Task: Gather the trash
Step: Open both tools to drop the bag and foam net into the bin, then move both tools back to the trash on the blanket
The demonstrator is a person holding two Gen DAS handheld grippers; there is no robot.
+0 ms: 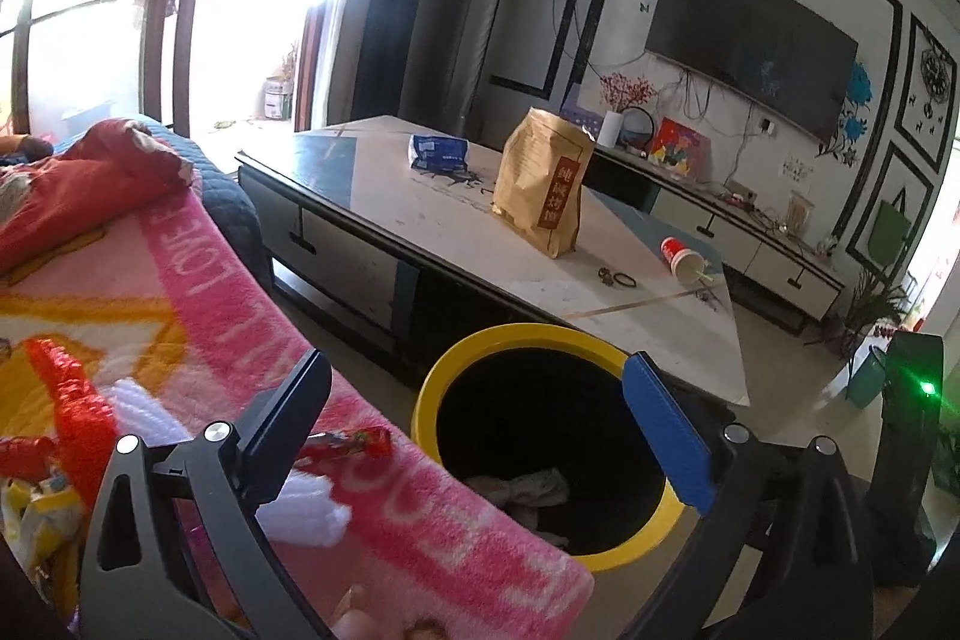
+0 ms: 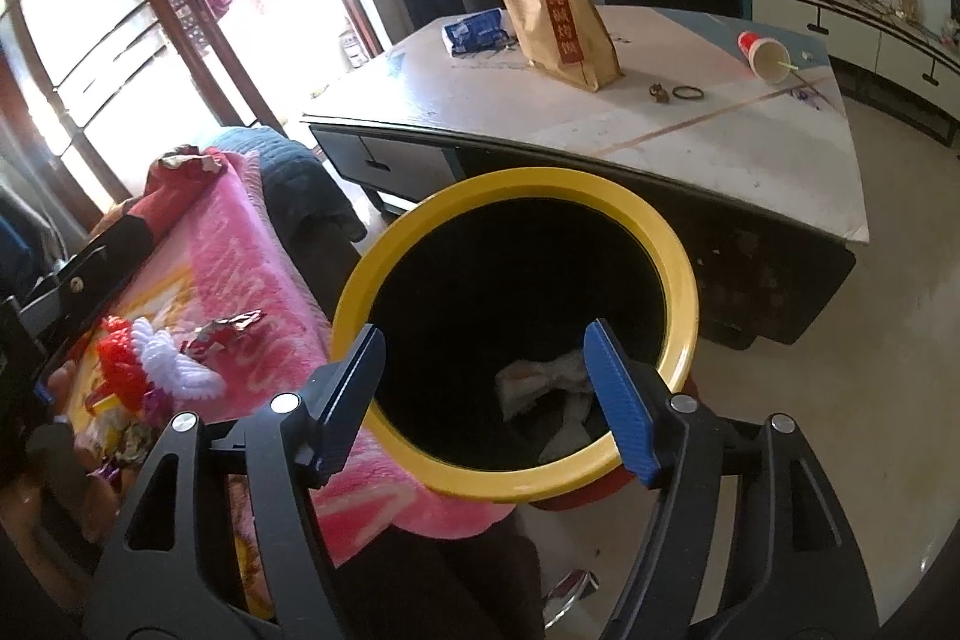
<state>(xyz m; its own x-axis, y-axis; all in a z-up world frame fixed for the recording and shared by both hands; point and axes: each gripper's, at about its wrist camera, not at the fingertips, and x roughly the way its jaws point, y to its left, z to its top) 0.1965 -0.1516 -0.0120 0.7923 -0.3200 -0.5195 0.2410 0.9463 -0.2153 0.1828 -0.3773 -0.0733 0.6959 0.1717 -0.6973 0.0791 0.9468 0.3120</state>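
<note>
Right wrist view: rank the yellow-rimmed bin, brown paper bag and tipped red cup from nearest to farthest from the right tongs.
1. Yellow-rimmed bin, directly below the right tongs.
2. Brown paper bag, upright on the table, centre.
3. Tipped red cup, at the table's far right; its distance is close to the bag's.

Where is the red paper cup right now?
The red paper cup lies tipped on the coffee table's far right corner in both views, right of the brown paper bag.

blanket [image 1: 198,274]: white "love" woven in pink border | paper bag [image 1: 543,184]: red label, chinese characters, unclear
</note>
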